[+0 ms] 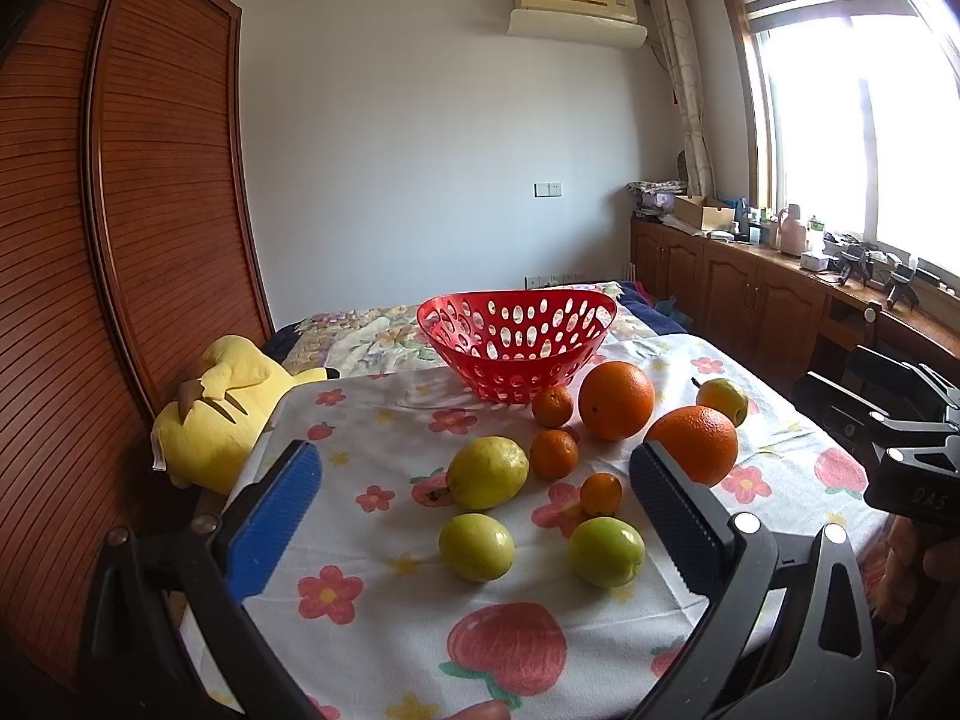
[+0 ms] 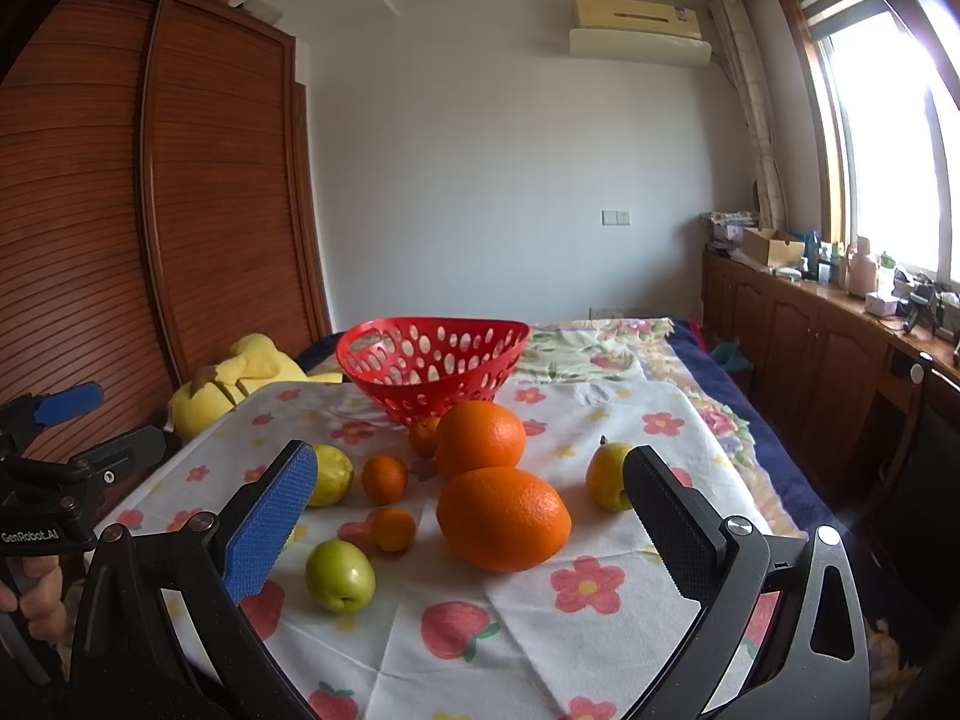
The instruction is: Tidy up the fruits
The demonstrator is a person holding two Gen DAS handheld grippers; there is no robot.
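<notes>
So the right tool point(image 2: 468, 516) hangs wide apart over the table with the white flower-and-strawberry printed cloth point(image 2: 606, 420), nothing between its fingers. Right ahead sit two big round oranges point(image 2: 503, 517), the near one just in front of the far one. A small green apple point(image 2: 339, 575) lies near the blue pad. The red perforated plastic basket point(image 2: 432, 363) stands at the back, nothing visible inside. The left tool point(image 2: 96, 426) pokes in at the left edge, gripped by a hand point(image 2: 36, 600).

Left gripper point(image 1: 477, 480): held low at near left, jaws spread wide.
Right gripper point(image 2: 471, 483): held alongside, jaws likewise spread, nothing gripped.
</notes>
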